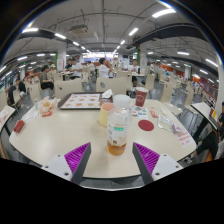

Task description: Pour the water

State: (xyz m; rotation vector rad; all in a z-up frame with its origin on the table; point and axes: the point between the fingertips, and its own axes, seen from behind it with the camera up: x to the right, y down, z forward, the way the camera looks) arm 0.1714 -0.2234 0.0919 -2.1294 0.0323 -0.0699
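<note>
The hand-held gripper [112, 155] sits level, fingers spread, bottle [118, 131] standing between them on the table [60, 140].

a pale round table [75, 140] carries a bottle [118, 131], cups [141, 96], a tray [82, 101]

1. The bottle [118, 131] between the fingers looks like clear, glossy plastic, with a paler cap and an amber band at its base.
2. The table [60, 135] has a smooth, matt, cream-coloured top (laminate, perhaps).
3. The finger pads [76, 154] are magenta with a ribbed, rubbery look.
4. The cup [141, 96] beyond seems smooth paper or plastic.
5. The tray [82, 101] appears dark and matt.
</note>
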